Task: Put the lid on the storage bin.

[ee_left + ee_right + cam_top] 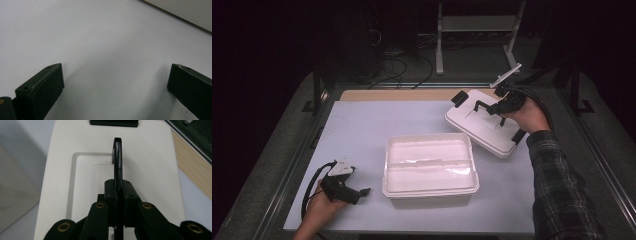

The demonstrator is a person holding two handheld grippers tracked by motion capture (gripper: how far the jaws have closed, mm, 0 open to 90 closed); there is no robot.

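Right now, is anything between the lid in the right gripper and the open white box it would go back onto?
Nothing visible is. The right gripper is shut on the lid's black handle, the lid sitting tilted right of and behind the box. The box's rim looks bare; the left gripper waits open to its left.

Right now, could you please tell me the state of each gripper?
Left gripper: open, holding nothing, over the table.
Right gripper: closed on the lid's black handle.
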